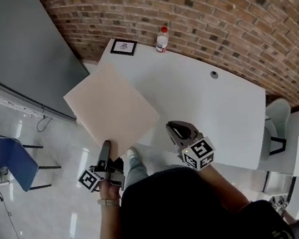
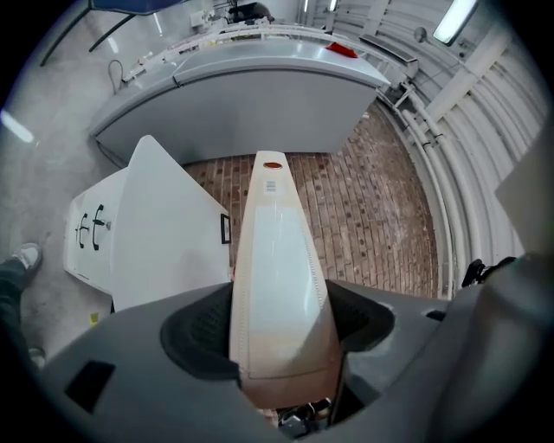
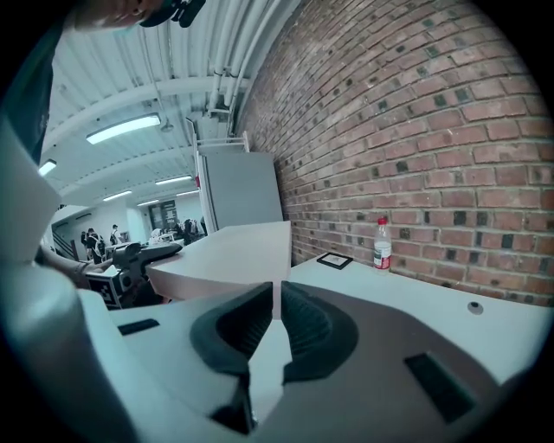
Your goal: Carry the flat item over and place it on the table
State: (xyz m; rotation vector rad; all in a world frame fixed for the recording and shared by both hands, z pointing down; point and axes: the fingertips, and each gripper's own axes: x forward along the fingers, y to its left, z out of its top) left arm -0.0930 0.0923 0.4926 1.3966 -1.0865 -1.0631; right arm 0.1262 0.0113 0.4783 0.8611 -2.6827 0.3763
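— Beige board [image 1: 111, 108] in head view, partly over the left edge of the white table [image 1: 209, 106], gripped at its near edge by the left gripper [image 1: 105, 147].
— And the right gripper [image 1: 178, 131]?
— At the table's near edge, apart from the board.
— Left gripper view?
— Jaws clamped on the board, table beyond.
— Right gripper view?
— Jaws closed together, empty; bottle [image 3: 382, 243] on the table's far side, by the brick wall [image 3: 415, 130].

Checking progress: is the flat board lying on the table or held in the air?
Held in the air: the left claw grips the flat board by one edge above the white table.
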